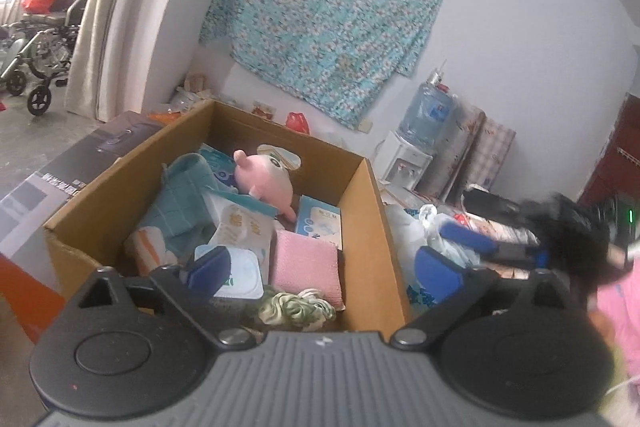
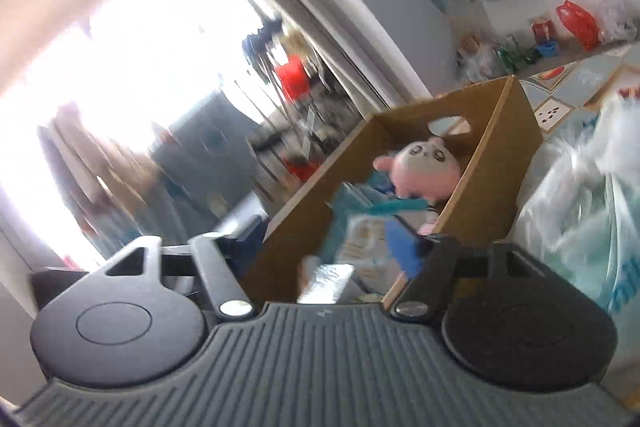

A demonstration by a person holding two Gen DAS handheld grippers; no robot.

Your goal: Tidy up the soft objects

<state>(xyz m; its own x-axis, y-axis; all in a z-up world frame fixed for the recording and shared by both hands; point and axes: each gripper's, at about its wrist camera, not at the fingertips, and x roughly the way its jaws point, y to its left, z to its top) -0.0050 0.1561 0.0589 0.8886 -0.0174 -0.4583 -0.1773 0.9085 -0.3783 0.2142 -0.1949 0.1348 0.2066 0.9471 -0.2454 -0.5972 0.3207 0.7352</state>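
Note:
An open cardboard box (image 1: 372,211) holds a pink plush toy (image 1: 262,179), a teal towel (image 1: 180,203), a pink cloth pad (image 1: 306,263), tissue packs (image 1: 240,231) and a green-and-white knotted bundle (image 1: 292,307). My left gripper (image 1: 324,269) hangs over the box's near end, open, with nothing between its fingers. To the right, outside the box, the blurred right gripper (image 1: 472,239) points at the box's side. In the blurred right wrist view the right gripper (image 2: 326,247) is open and empty, with a wall of the box (image 2: 500,155) between its fingers and the plush (image 2: 416,167) beyond.
A dark printed carton (image 1: 80,171) lies against the box's left side. Clear plastic bags (image 2: 580,207) pile up on its right. A water dispenser (image 1: 416,131) stands by the back wall, a wheelchair (image 1: 36,67) at far left. A person's pink sleeve (image 1: 624,307) shows at right.

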